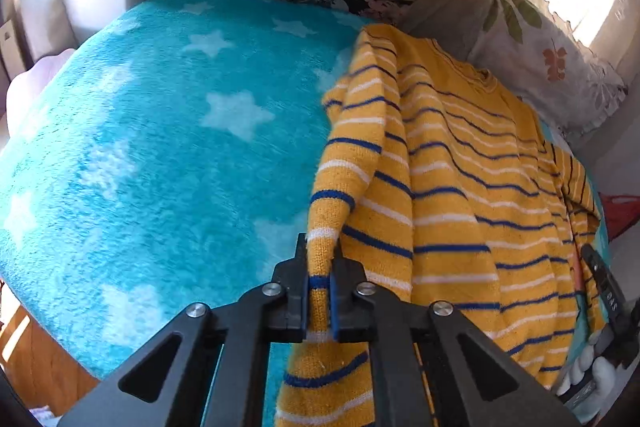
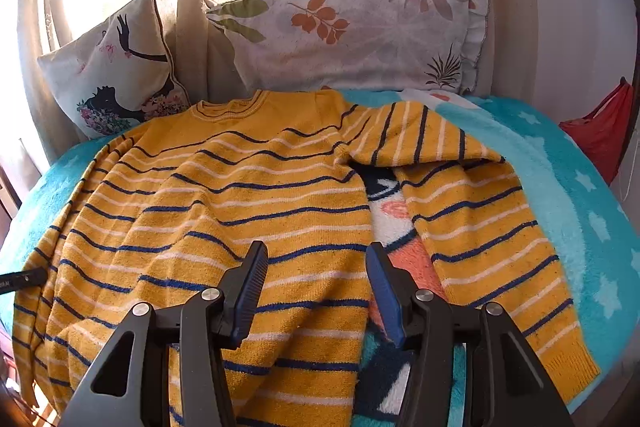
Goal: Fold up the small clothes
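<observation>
Yellow striped sweater [image 2: 224, 195] lies face-up on the star-print blanket [image 1: 160, 147] covering the bed, collar toward the far pillows, right sleeve [image 2: 492, 227] splayed off to the right with a gap of blanket between it and the body. Left gripper [image 1: 320, 283] is clamped on the left sleeve's [image 1: 340, 187] cuff end, raised off the blanket, likely so it can swing over the torso for a first fold. Right gripper [image 2: 316, 287] hovers over the near hem, fingers apart, holding nothing, probably placed to pin or smooth the body.
</observation>
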### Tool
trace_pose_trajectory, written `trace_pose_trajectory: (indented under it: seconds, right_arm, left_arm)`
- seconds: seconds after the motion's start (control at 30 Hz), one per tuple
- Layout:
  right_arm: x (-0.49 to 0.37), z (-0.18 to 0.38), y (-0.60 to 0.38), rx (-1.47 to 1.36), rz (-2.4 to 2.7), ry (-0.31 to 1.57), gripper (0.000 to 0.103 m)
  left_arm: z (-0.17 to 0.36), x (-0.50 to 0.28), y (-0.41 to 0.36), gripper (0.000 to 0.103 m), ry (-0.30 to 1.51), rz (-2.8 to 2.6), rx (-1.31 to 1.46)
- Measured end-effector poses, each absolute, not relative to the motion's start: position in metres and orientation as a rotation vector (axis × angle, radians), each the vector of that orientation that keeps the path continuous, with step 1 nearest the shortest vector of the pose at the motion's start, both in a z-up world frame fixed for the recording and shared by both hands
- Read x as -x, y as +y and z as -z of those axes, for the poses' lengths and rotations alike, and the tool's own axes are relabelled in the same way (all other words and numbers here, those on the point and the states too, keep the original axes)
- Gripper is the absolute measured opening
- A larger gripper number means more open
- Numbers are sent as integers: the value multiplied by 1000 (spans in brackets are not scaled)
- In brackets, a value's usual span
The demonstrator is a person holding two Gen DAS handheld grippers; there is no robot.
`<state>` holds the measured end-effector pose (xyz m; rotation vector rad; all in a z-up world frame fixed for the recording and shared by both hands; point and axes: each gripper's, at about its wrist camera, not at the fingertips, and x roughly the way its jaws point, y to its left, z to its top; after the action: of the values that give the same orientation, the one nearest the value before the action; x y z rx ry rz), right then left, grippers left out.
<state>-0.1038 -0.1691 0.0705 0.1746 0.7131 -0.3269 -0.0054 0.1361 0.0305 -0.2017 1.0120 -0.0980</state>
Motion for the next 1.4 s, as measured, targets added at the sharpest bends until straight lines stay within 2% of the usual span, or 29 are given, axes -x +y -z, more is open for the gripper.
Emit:
trace_pose_trajectory:
  seconds: [0.2, 0.27, 0.4, 0.53, 0.6, 0.67, 0.83, 1.13, 1.27, 1.3, 1.33, 1.37, 1.4]
  right_arm:
    - [98, -66, -176, -200, 335, 731, 56]
    - [95, -64, -175, -214, 326, 741, 56]
    - [92, -62, -169, -214, 309, 752, 56]
    - [91, -63, -168, -211, 301, 755, 56]
    - [91, -62, -171, -226, 290, 766, 56]
    - [93, -60, -176, -255, 277, 783, 56]
    - [114, -48, -199, -372, 267, 823, 60]
    - [140, -44, -189, -381, 218, 822, 66]
    - [148, -43, -167, -343, 160, 816, 65]
    - [150, -42, -161, -328, 155, 810, 61]
    - [153, -42, -155, -315, 144, 805, 43]
    - [154, -42, -151, -304, 134, 803, 29]
    - [155, -42, -150, -309, 122, 812, 10]
  left_arm:
    - [-47, -42, 213, 8, 916, -321, 124]
    - [-39, -63, 236, 17, 939, -414, 107]
    - [-31, -69, 261, 20, 990, -376, 244]
    - [-40, -37, 252, 32, 926, -341, 229]
    - [-46, -20, 246, 32, 904, -298, 234]
    - [-52, -2, 236, 40, 891, -252, 238]
    - [-58, 40, 205, 52, 877, -42, 281]
    - [-12, 63, 116, 53, 1037, 300, 216]
    - [-11, 77, 95, 56, 996, 288, 150]
    - [-11, 80, 90, 53, 990, 276, 141]
    - [-12, 84, 87, 25, 992, 264, 106]
    - [-13, 86, 84, 8, 1003, 242, 62]
    - [-16, 87, 87, 8, 1007, 240, 68]
